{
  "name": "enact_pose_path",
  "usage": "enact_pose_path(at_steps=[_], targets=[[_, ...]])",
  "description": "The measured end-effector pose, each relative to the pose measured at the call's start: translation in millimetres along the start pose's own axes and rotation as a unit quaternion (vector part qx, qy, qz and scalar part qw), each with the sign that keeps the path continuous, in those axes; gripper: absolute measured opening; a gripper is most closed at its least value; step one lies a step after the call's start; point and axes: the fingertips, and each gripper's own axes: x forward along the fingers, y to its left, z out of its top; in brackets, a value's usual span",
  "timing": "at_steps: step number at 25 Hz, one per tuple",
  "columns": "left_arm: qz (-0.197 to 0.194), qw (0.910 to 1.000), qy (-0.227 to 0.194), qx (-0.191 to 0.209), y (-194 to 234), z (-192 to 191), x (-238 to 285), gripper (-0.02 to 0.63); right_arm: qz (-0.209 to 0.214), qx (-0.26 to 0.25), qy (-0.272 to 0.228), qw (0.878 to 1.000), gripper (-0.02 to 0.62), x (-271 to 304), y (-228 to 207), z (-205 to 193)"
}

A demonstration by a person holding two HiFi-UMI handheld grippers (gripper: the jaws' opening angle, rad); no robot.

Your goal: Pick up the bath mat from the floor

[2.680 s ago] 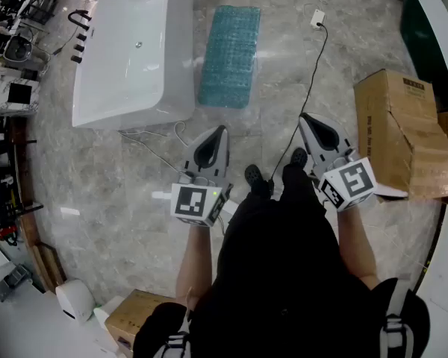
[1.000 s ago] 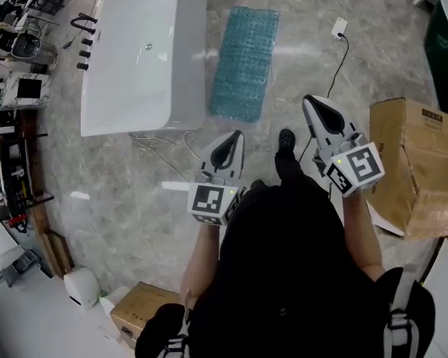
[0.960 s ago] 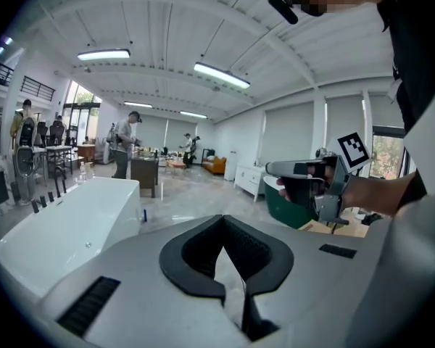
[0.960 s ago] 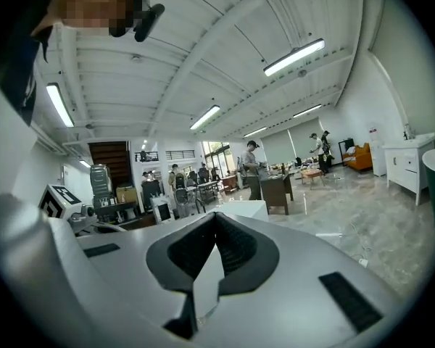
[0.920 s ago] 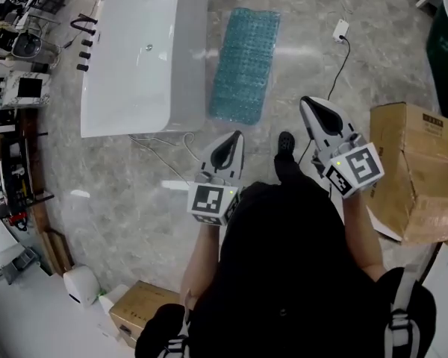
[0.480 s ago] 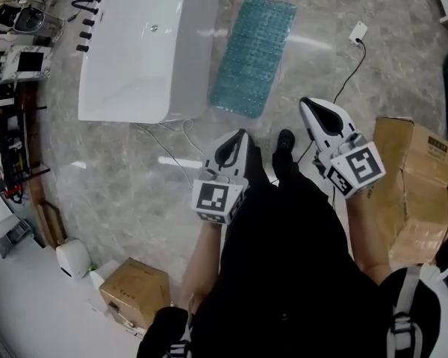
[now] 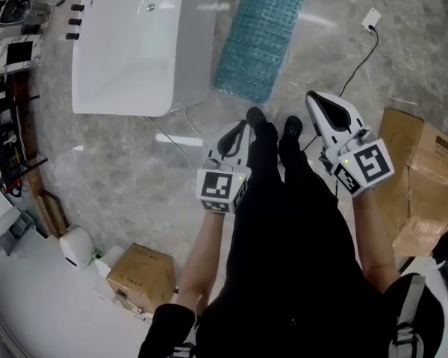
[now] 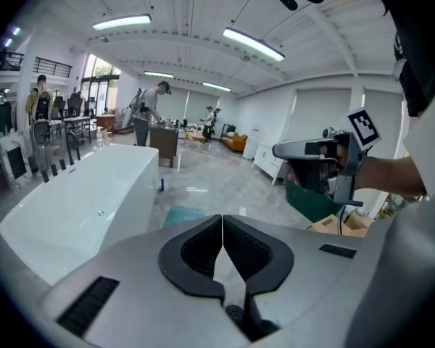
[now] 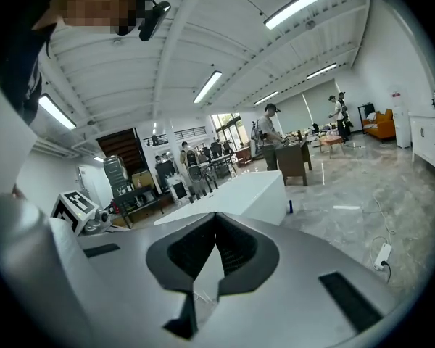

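Observation:
The teal bath mat [image 7: 260, 39] lies flat on the marble floor beside the white bathtub [image 7: 131, 43]; its near end is just ahead of the person's shoes [image 7: 255, 115]. My left gripper [image 7: 243, 124] hangs shut and empty above the floor, short of the mat's near end. My right gripper [image 7: 312, 96] is also shut and empty, to the right of the mat. In the left gripper view the mat [image 8: 183, 215] shows low ahead, past the shut left gripper [image 8: 222, 219]. The right gripper [image 9: 216, 216] points toward the bathtub [image 9: 239, 193].
Cardboard boxes [image 7: 422, 177] stand at the right and another [image 7: 140, 278] behind at the left. A black cable with a white power plug [image 7: 371, 19] runs across the floor right of the mat. Shelves of fittings [image 7: 15, 51] line the far left. People stand far back in the hall.
The person has stepped forward, so the mat and tub now lie closer to the feet and grippers. Both grippers stayed shut and empty.

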Motion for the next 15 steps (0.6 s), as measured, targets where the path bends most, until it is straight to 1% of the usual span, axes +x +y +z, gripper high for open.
enact_pose_path(at_steps=[5, 8, 11, 13, 15], targets=[[-0.013, 0.9996, 0.018, 0.016, 47.8, -25.3, 44.4, 0.009, -0.001, -0.013, 0.024, 1.000, 0.012, 53.1, -6.4, -18.0], [-0.007, 0.9994, 0.030, 0.014, 83.8, -49.8, 81.1, 0.009, -0.002, -0.022, 0.038, 0.999, 0.012, 87.8, -17.8, -40.6], [0.002, 0.9985, 0.053, 0.011, 116.1, -90.7, 121.1, 0.009, -0.005, -0.017, 0.054, 0.998, 0.012, 122.7, -32.5, -72.2], [0.002, 0.9972, 0.073, 0.013, 129.8, -123.1, 144.0, 0.009, -0.003, -0.008, 0.067, 0.998, 0.012, 144.7, -40.9, -98.6], [0.003, 0.9964, 0.083, 0.016, 141.7, -153.7, 166.0, 0.009, 0.001, 0.001, 0.080, 0.997, 0.012, 165.7, -49.7, -128.0]])
